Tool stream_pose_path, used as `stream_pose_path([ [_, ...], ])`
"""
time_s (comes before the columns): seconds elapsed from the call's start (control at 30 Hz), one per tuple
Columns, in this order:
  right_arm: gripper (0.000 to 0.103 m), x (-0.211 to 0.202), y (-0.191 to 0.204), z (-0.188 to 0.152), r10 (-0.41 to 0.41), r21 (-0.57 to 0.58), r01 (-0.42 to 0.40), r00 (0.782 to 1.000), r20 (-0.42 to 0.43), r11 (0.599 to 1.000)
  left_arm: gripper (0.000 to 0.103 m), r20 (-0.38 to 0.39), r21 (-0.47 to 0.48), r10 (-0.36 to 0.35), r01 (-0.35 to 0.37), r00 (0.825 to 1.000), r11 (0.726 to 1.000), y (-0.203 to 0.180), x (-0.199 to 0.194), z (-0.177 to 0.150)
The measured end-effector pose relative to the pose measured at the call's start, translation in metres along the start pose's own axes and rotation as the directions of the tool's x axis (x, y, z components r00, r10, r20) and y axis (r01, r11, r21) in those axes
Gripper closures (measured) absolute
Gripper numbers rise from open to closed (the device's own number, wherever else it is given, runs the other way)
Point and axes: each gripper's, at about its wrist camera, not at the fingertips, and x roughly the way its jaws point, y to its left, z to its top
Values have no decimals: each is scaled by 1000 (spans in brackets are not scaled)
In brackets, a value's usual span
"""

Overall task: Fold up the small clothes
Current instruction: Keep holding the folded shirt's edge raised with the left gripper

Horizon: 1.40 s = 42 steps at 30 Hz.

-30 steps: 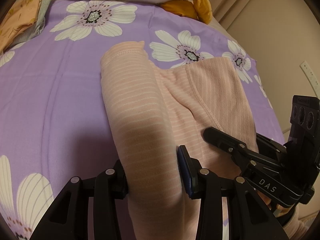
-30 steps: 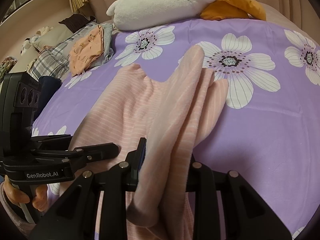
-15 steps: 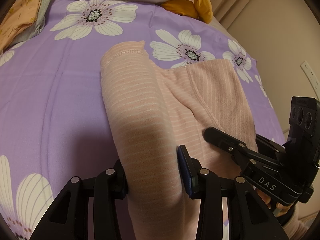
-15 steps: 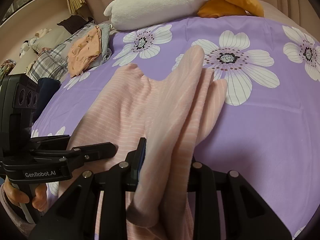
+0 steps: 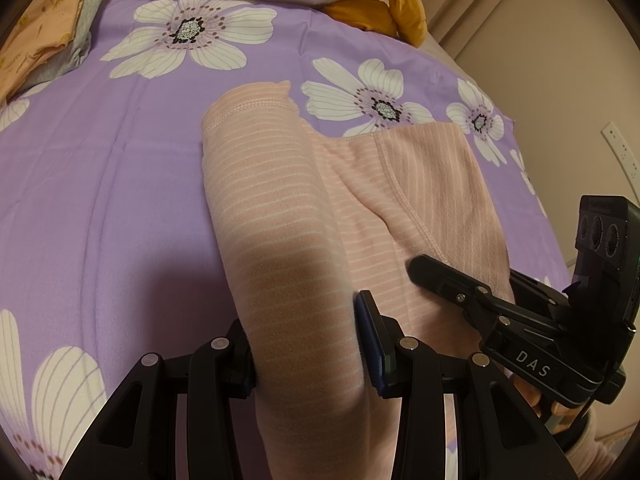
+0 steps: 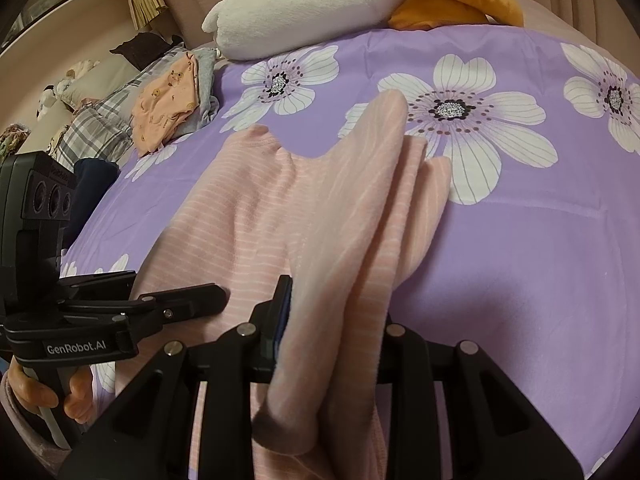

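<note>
**Pink striped knit garment pinched at both near corners**

The pink white-striped knit garment [image 5: 280, 208] lies ahead of us on the purple flowered bedsheet [image 5: 100, 200]. Our left gripper [image 5: 308, 352] and right gripper [image 6: 332, 340] each clamp a bunched edge, likely to carry it forward into a fold. Only the right view shows the folded orange clothes [image 6: 164, 104] far left.
</note>
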Motion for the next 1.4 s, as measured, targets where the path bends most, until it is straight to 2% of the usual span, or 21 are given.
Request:
stream_pose_path([
  [1.4,70,4,-9,-3,14,34,-13,1000,-11,999,62,-2,-3,3,-3,1000,1000,1,1,-1],
])
